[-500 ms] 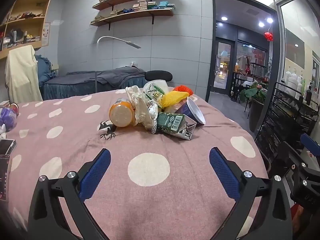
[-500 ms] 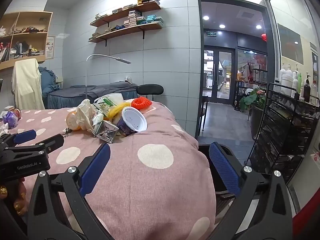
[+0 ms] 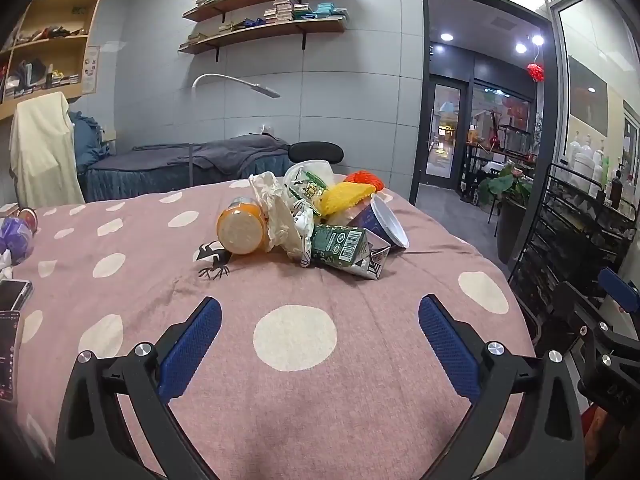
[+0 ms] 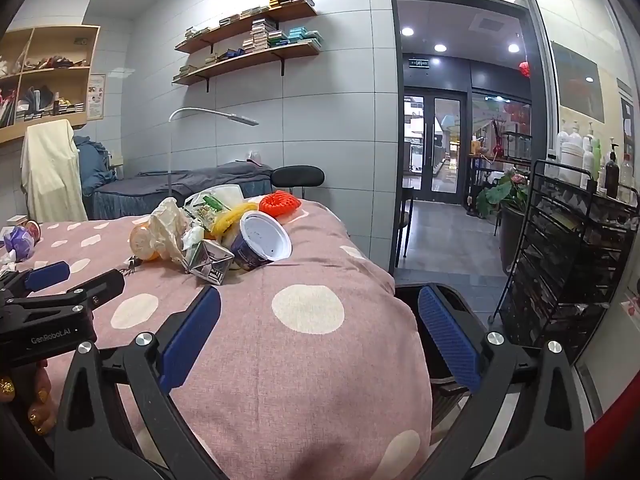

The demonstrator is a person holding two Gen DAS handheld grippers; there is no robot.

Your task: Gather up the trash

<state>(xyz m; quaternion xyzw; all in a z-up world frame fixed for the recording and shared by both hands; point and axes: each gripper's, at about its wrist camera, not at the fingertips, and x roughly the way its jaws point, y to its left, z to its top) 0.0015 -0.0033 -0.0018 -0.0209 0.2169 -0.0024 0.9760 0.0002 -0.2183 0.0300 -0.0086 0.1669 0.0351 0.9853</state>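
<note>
Both grippers, left & right, were spread wide, empty. Crushed green drink carton, frame centre, looked light, stiff; I'd pinch across its flat sides.

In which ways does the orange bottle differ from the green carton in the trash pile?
The orange bottle is round and smooth, while the green carton is boxy and crumpled. The bottle shows its circular end to the left camera; the carton shows a barcode side. The bottle lies at the pile's left, the carton at its front. Both lie on their sides on the dotted cloth.
</note>
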